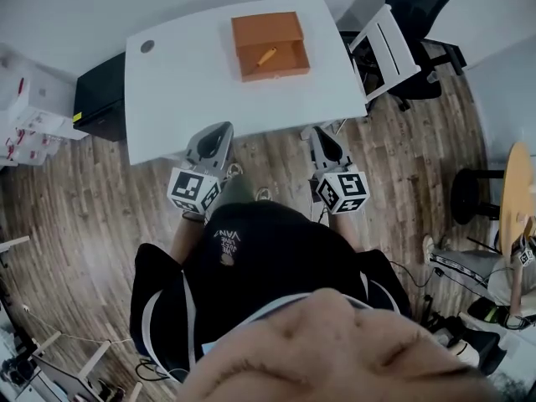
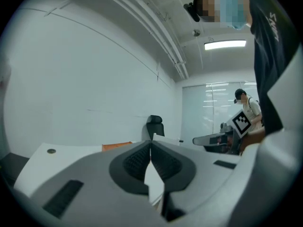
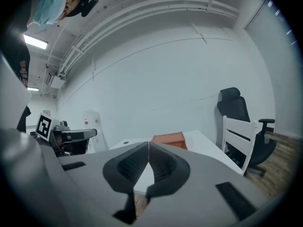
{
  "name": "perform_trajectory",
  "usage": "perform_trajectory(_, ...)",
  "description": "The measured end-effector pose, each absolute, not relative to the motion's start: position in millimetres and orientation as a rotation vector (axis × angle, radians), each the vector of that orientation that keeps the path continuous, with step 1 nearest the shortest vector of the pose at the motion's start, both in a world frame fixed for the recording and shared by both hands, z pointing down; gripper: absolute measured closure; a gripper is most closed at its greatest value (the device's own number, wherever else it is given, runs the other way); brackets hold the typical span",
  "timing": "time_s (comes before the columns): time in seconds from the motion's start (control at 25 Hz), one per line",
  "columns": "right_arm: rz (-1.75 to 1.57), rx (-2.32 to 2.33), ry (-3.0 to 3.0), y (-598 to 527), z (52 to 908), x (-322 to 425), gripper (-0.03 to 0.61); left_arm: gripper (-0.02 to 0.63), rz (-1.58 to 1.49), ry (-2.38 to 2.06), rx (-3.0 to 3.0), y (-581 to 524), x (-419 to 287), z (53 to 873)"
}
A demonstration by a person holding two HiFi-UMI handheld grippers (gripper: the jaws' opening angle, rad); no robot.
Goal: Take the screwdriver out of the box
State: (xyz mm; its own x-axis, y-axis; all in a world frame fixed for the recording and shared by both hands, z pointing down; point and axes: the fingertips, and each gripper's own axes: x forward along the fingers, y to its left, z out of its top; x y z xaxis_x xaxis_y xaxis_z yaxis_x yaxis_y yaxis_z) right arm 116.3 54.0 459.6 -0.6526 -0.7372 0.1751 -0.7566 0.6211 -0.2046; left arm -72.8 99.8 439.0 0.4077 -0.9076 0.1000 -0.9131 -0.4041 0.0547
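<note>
Table [image 1: 184, 82]; screwdriver [image 1: 266, 56] only in head view

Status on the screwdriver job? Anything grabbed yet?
Done: nothing; the orange-handled screwdriver lies in the open orange box on the white table. In hand: nothing; the left gripper and right gripper are shut, empty, near the table's front edge. Left: reach the box, grip the screwdriver, lift it out.
</note>
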Motion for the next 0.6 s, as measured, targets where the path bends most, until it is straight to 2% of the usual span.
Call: perform_trajectory(0.6, 0.418, 1.380, -2.716, -11.2, 457.9, 99.9, 0.566, 0.598, 0.076, -1.552, 2.614, 12.6, -91.3, 434.1)
